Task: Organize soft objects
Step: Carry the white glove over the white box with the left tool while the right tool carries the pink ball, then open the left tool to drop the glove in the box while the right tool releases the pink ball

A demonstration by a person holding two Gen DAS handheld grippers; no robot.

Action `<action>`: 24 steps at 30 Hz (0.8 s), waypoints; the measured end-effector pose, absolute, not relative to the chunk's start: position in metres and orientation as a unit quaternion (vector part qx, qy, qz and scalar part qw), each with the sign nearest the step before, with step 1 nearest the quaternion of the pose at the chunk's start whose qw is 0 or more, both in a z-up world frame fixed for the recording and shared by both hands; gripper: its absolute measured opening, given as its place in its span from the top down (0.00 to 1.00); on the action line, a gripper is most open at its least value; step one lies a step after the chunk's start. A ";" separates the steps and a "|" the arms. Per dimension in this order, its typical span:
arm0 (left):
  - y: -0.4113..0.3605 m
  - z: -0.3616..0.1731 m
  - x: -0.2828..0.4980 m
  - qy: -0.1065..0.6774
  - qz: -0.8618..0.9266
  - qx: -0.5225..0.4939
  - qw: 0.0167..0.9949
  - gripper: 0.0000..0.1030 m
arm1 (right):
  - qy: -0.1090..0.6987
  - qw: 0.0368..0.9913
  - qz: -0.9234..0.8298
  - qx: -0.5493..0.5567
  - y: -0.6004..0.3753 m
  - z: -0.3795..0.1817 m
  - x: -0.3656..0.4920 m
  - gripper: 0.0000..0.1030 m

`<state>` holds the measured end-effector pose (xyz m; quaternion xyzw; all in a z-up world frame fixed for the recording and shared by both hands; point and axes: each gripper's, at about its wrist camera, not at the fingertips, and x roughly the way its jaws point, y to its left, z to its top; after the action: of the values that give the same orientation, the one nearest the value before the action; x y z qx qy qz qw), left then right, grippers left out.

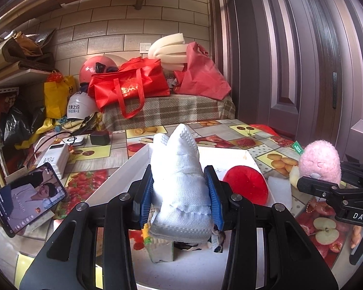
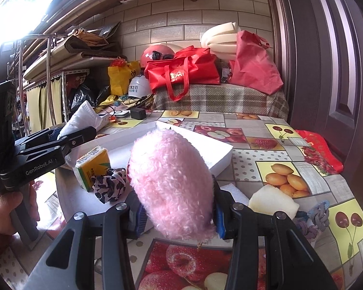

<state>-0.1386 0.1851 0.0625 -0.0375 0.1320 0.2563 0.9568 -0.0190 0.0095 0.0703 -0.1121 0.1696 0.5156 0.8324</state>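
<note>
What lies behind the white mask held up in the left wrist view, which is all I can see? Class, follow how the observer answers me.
Observer: In the right wrist view, a green and yellow tissue pack sits on the white tray, which the mask largely hides from you.
Operator: Anything beside it?
Observer: Yes, a black and white patterned scrunchie lies right against the pack.
Operator: Is the pink plush toy actually gripped?
Observer: The right gripper has its blue pads on both sides of the pink plush toy, holding it above the table.
Operator: What is right of that gripper?
Observer: A grey knotted cord on the fruit-print tablecloth.
</note>
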 end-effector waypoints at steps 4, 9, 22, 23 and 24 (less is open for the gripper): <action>0.198 0.061 -0.135 0.141 0.264 -0.043 0.953 0.61 | 0.167 0.813 0.546 -0.114 0.026 0.070 -0.027 0.58; 0.210 0.060 -0.129 0.147 0.281 -0.041 0.948 0.61 | 0.171 0.773 0.590 -0.160 0.056 0.065 -0.044 0.58; 0.232 0.059 -0.120 0.146 0.296 -0.052 0.942 0.61 | 0.206 0.803 0.532 -0.172 0.123 0.059 0.001 0.58; 0.231 0.059 -0.119 0.147 0.295 -0.048 0.943 0.61 | 0.209 0.807 0.527 -0.166 0.126 0.059 0.004 0.58; 0.231 0.059 -0.119 0.148 0.294 -0.048 0.943 0.61 | 0.210 0.809 0.525 -0.160 0.127 0.060 0.006 0.58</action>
<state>-0.1185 0.2312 0.0592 -0.0476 0.1479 0.2940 0.9431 0.0057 0.1269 0.0598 -0.1603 0.2099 0.5247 0.8093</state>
